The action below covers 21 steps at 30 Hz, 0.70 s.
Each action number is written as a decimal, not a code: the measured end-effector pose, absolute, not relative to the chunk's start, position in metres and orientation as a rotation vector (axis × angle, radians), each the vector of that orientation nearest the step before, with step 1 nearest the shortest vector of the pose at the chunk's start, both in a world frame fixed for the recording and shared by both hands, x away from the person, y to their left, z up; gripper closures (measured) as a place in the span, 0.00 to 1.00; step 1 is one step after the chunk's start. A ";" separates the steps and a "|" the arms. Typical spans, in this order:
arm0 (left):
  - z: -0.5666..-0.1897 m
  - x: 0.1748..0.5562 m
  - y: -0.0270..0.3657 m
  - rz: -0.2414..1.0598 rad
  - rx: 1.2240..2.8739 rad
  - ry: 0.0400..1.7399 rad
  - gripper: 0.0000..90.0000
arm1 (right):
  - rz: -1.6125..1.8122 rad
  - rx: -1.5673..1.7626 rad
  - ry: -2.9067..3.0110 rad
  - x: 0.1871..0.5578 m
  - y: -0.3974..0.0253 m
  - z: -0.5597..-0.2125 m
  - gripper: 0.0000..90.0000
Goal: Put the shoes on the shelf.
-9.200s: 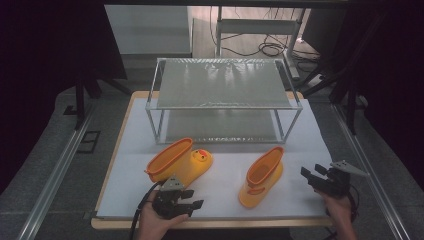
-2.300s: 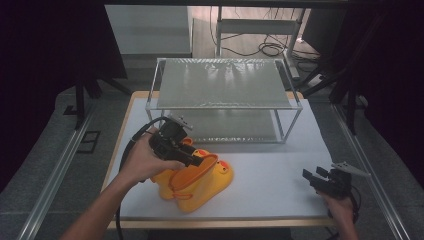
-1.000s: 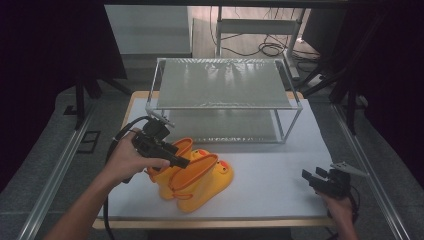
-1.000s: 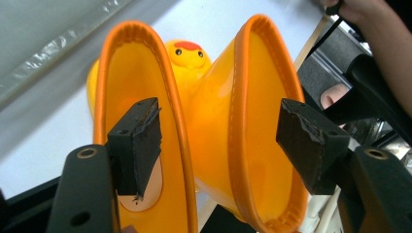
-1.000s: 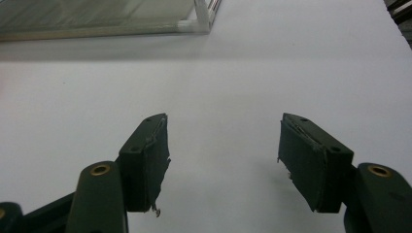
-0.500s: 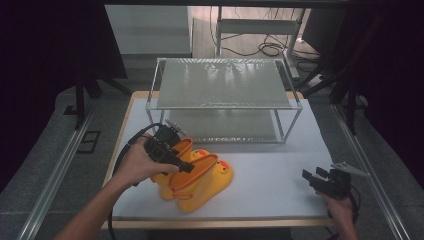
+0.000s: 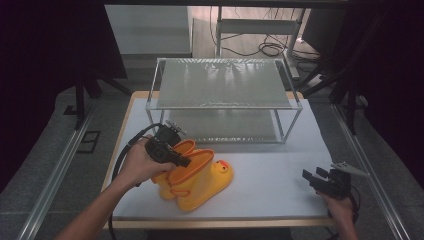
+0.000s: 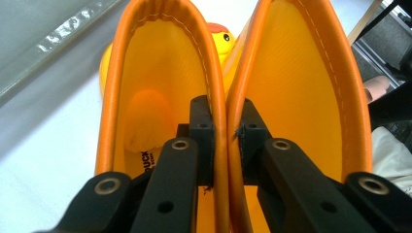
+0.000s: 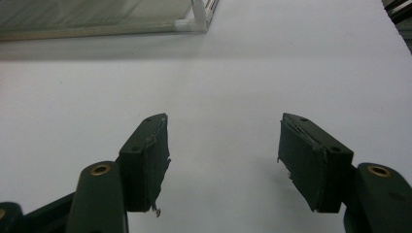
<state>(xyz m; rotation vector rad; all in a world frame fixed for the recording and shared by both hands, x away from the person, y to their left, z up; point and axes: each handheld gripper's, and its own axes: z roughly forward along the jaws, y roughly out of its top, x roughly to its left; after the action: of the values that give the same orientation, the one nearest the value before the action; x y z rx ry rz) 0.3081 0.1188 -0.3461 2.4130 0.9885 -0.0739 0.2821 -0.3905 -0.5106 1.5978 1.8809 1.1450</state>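
My left gripper (image 7: 176, 159) is clamped down on both boots at once: in the left gripper view one jaw sits inside the left-hand boot (image 8: 155, 97), the other inside the right-hand boot (image 8: 301, 92), and the two orange-trimmed collars are squeezed together between the pads. My left hand (image 7: 142, 162) wraps the gripper body, its cable looping back toward the table's near left edge.

The yellow boots (image 7: 192, 175) stand side by side on the white table (image 7: 270, 175), left of centre, shafts open toward me and toes pointing away to the right. The nearer boot shows a duck face with an orange beak on its toe (image 7: 223, 167); the same little duck peeks over the collar in the left gripper view. There is dark print on the insole inside the left-hand boot, too small for me to read in full.

Over on the right, my right gripper (image 7: 320, 179) is spread wide with nothing between the jaws. In the right gripper view both black pads (image 9: 145, 160) hang just over bare white tabletop. My right hand (image 7: 340, 205) holds it near the table's front right corner, well apart from the boots.

Beyond the boots, a two-level wire rack (image 7: 222, 92) with a metal frame stands at the back of the table, its near right leg showing at the top of the right gripper view.
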 end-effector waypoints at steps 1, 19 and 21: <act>-0.346 0.308 0.119 -0.080 2.407 0.989 0.90 | 1.145 1.598 1.881 0.282 -0.390 -0.511 0.39; -0.312 0.313 0.102 -0.151 2.339 0.901 0.91 | 1.150 1.601 1.868 0.281 -0.394 -0.508 0.39; -0.303 0.313 0.095 -0.147 2.338 0.875 0.91 | 1.159 1.598 1.862 0.282 -0.393 -0.508 0.39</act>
<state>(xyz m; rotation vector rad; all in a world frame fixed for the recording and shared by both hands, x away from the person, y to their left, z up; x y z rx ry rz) 0.3125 0.0954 -0.3031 2.3380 0.8754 -0.1466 0.2816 -0.3932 -0.5080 1.5979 1.8625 1.1588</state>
